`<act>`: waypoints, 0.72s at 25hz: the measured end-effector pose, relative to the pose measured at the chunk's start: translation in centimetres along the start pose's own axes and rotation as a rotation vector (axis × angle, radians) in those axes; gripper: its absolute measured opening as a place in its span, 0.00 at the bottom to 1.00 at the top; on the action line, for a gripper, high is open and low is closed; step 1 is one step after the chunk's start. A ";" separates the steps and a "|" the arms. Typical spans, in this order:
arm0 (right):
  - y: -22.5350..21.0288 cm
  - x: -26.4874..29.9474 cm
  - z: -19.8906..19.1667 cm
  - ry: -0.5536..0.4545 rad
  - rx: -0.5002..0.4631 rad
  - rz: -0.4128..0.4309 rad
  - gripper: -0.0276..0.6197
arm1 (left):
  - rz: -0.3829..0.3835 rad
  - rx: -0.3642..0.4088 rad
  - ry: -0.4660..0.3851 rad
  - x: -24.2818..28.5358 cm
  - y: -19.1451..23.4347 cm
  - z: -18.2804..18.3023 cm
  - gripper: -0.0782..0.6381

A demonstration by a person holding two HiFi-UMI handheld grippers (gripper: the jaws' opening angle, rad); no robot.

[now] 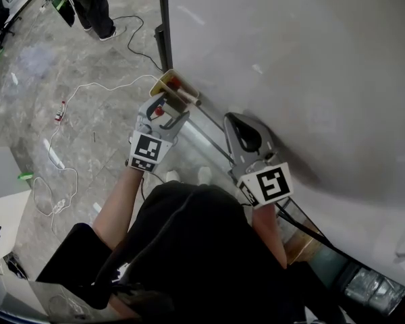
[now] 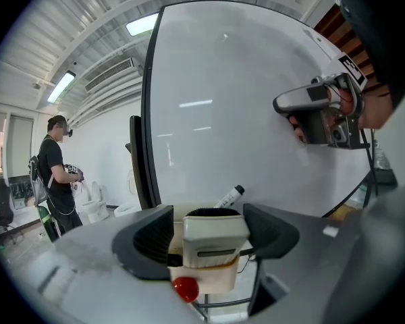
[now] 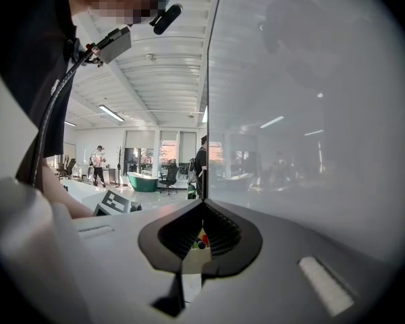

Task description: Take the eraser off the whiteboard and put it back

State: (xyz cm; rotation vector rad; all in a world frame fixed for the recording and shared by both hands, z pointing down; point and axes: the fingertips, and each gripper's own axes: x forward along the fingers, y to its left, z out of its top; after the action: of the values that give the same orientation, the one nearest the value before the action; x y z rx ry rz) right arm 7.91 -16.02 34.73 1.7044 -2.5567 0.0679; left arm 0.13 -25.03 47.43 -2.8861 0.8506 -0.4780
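The eraser (image 2: 214, 240), white with a black felt top, sits on a cream holder (image 2: 223, 279) at the whiteboard's (image 2: 243, 100) lower edge. My left gripper (image 2: 208, 212) straddles it with the jaws wide; a gap shows beside the left pad (image 2: 152, 238), so it is open. In the head view the left gripper (image 1: 169, 106) reaches the eraser (image 1: 174, 93) near the whiteboard's (image 1: 290, 59) corner. My right gripper (image 1: 246, 137) hovers close to the board, shut with nothing in it. Its closed jaws show in the right gripper view (image 3: 201, 238).
A white marker with a black cap (image 2: 231, 196) lies past the eraser. The board's black frame post (image 1: 163, 25) runs up at its left edge. White cables (image 1: 67, 100) trail over the floor. A person in black (image 2: 54, 174) stands at the far left.
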 end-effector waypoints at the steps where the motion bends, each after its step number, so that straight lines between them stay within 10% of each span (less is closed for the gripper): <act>1: 0.1 0.0 0.1 -0.002 -0.001 0.005 0.06 | 0.000 0.000 -0.004 -0.1 0.0 0.2 0.59; 18: 2.4 0.1 0.8 -0.028 -0.012 0.098 0.06 | 0.105 -0.030 -0.161 -5.2 1.0 6.8 0.49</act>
State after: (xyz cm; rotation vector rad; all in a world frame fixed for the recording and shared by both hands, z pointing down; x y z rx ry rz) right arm 5.58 -15.24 33.99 1.5866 -2.6541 0.0345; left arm -2.32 -23.06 39.38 -2.8406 0.9835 -0.2213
